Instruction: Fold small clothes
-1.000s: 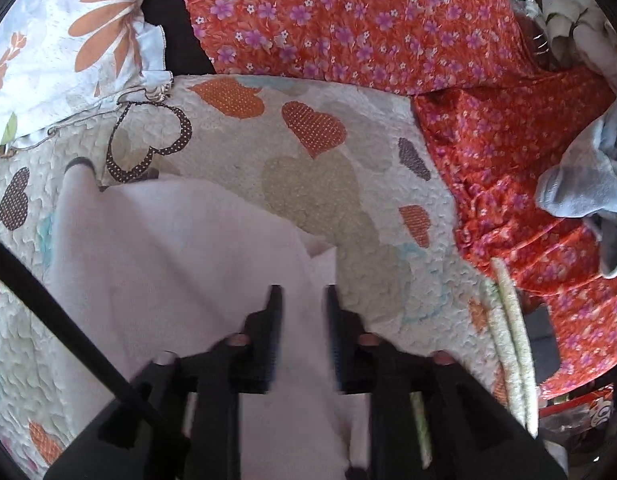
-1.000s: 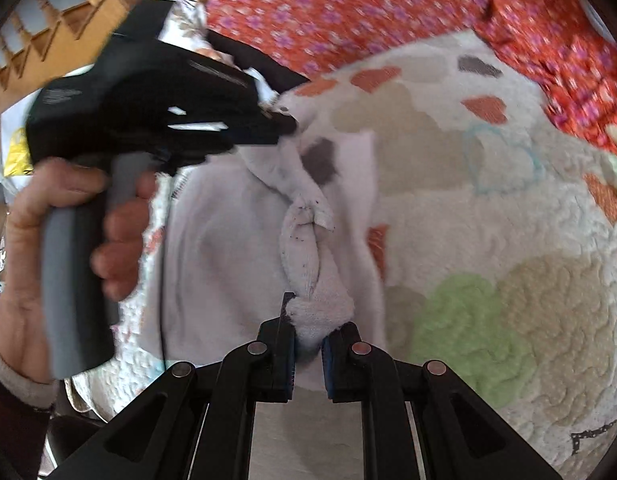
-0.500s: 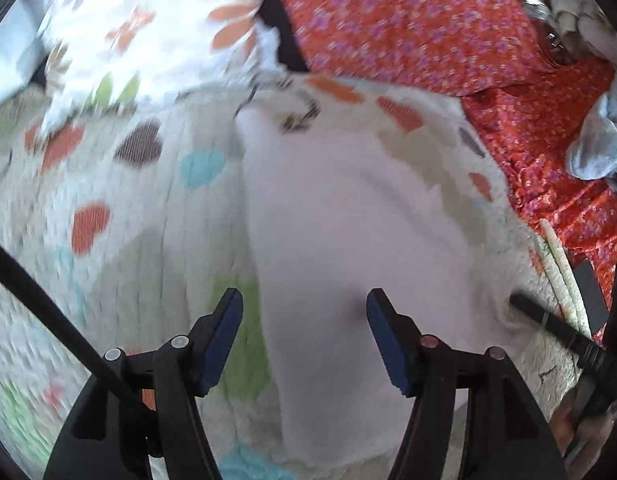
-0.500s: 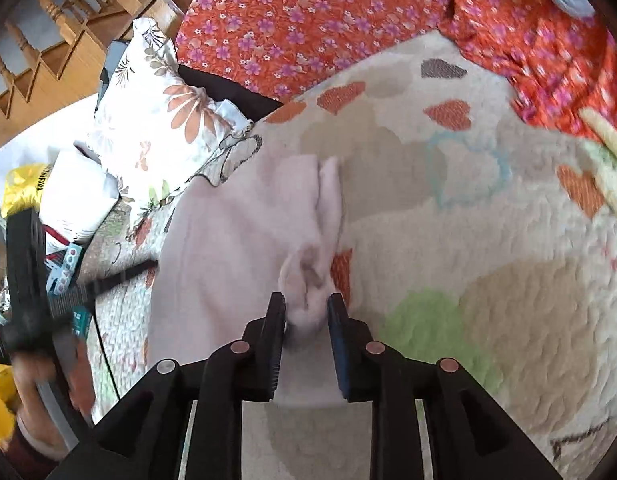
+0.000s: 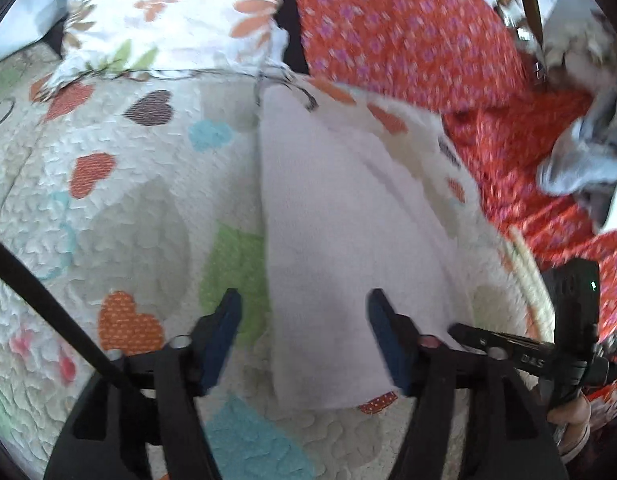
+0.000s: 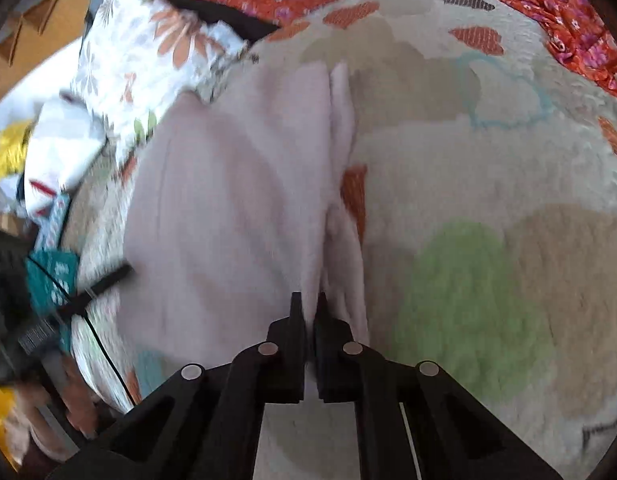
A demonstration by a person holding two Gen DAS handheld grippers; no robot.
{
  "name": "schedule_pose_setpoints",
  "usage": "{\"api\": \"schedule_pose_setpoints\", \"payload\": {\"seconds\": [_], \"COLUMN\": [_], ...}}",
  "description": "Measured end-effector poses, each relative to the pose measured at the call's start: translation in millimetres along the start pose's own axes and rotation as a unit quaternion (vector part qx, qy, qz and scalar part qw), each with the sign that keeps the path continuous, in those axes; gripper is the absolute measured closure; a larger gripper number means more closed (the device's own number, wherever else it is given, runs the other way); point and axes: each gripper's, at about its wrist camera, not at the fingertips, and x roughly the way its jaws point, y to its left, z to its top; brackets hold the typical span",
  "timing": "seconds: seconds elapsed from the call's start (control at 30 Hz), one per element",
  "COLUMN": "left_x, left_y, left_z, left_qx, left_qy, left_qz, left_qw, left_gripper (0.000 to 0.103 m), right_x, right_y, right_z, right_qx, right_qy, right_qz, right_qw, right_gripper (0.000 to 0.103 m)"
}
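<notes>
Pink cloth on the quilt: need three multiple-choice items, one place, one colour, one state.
1. Where does the pink cloth lie?
A. On the heart-print quilt
B. On the red flowered sheet
C. On a wooden chair

2. What colour is the quilt patch beside the cloth's left edge in the left wrist view?
A. Green
B. Black
C. Purple

3. How do the right tongs stand?
A. Wide open above the quilt
B. Shut on the cloth
C. Shut on a pillow

Key: 1 A, quilt shows all round it. 2 A, the green patch borders that edge. 3 B, a fold of the cloth is pinched between the jaws.
</notes>
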Motion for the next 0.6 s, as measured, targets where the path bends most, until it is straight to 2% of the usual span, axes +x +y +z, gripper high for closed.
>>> {"api": "schedule_pose_setpoints", "payload": {"seconds": [0.03, 0.1, 0.13, 0.2, 0.23, 0.3, 0.33, 0.37, 0.4, 0.43, 0.47, 0.5, 0.53, 0.6], "left_x": [0.5, 10.8, 15.1, 28.3, 35.1, 46.4, 50.9, 57.1, 59.3, 62.5, 61.2, 57.7, 49.6, 36.0], "left_y": [9.3, 21.1, 24.9, 30.7, 30.0, 22.3, 15.7, 4.6, -1.2, -10.6, -14.3, -15.9, -15.0, -13.2], "left_z": [1.1, 4.9, 5.8, 5.9, 5.5, 1.6, -0.9, -4.4, -5.6, -6.2, -5.3, -3.7, -1.1, 1.4], "left_qx": [-0.013, -0.030, -0.038, -0.061, -0.070, -0.080, -0.078, -0.065, -0.054, -0.032, -0.023, -0.022, -0.030, -0.034], "left_qy": [-0.003, 0.008, 0.013, 0.030, 0.040, 0.058, 0.066, 0.074, 0.077, 0.083, 0.084, 0.085, 0.086, 0.084], "left_qz": [-0.006, -0.013, -0.020, -0.057, -0.078, -0.118, -0.128, -0.111, -0.092, -0.055, -0.040, -0.038, -0.046, -0.052], "left_qw": [0.9999, 0.9994, 0.9990, 0.9960, 0.9937, 0.9882, 0.9866, 0.9889, 0.9914, 0.9945, 0.9954, 0.9954, 0.9948, 0.9946], "left_gripper": [0.023, 0.023, 0.023, 0.023, 0.023, 0.023, 0.023, 0.023, 0.028, 0.043, 0.055, 0.061, 0.069, 0.072], "right_x": [-7.4, -20.3, -23.2, -18.4, -13.9, 5.5, 15.1, 26.0, 30.3, 32.8, 32.9, 31.6, 28.7, 16.8], "right_y": [1.4, 1.2, -2.2, -9.6, -11.5, -12.7, -13.3, -13.3, -12.1, -9.9, -10.0, -9.7, -11.0, -11.3], "right_z": [2.1, 12.0, 18.8, 30.9, 34.4, 41.5, 41.9, 40.9, 39.4, 38.0, 37.7, 37.4, 36.7, 30.8], "right_qx": [-0.009, -0.010, -0.001, 0.018, 0.021, 0.023, 0.027, 0.035, 0.038, 0.037, 0.044, 0.054, 0.060, 0.072], "right_qy": [-0.012, -0.055, -0.070, -0.085, -0.088, -0.073, -0.062, -0.049, -0.049, -0.050, -0.044, -0.043, -0.043, -0.046], "right_qz": [0.005, -0.004, -0.001, 0.004, 0.003, 0.013, 0.033, 0.058, 0.060, 0.060, 0.074, 0.082, 0.089, 0.112], "right_qw": [1.000, 0.998, 0.998, 0.996, 0.996, 0.997, 0.997, 0.996, 0.996, 0.996, 0.995, 0.994, 0.993, 0.990], "right_gripper": [0.099, 0.094, 0.087, 0.037, 0.035, 0.035, 0.037, 0.044, 0.050, 0.055, 0.069, 0.076, 0.079, 0.084]}}
